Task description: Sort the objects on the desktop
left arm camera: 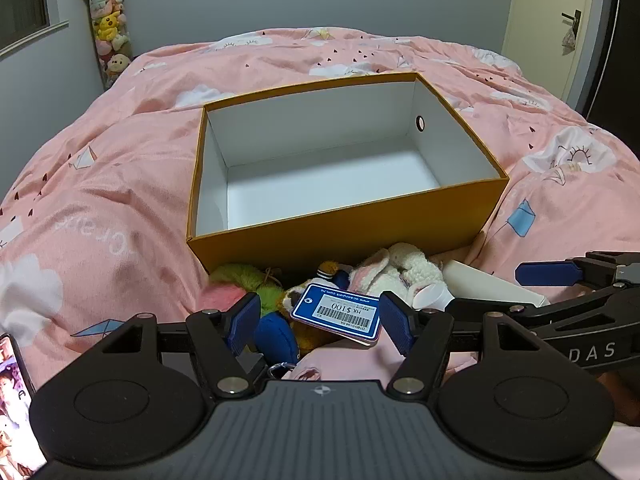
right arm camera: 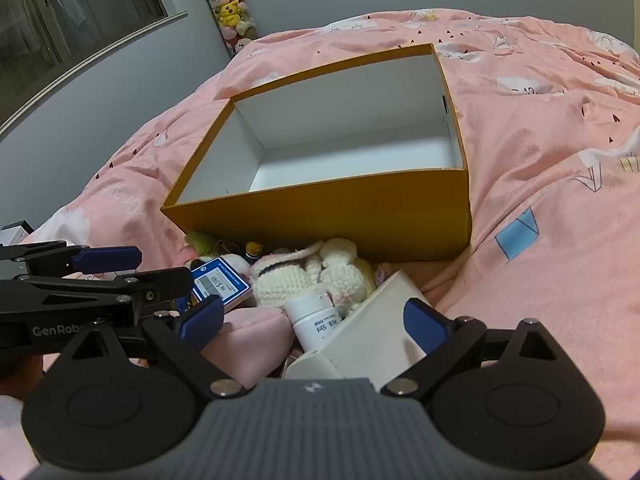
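Note:
An open orange box (left arm camera: 344, 228) with a white, empty inside sits on the pink bedspread; it also shows in the right wrist view (right arm camera: 320, 216). In front of it lies a pile: a blue card (left arm camera: 336, 312) marked HK $100, a white crochet bunny (left arm camera: 396, 272), a green and pink plush (left arm camera: 244, 280), a small white bottle (right arm camera: 316, 320) and a white flat box (right arm camera: 376, 332). My left gripper (left arm camera: 320, 320) is open, its pads either side of the blue card. My right gripper (right arm camera: 312, 320) is open around the bottle and the white box.
The pink bedspread (left arm camera: 120, 184) covers the whole bed. A column of plush toys (left arm camera: 108, 28) stands in the far left corner. A phone (left arm camera: 16, 400) lies at the left edge. A door (left arm camera: 560, 20) is at the far right.

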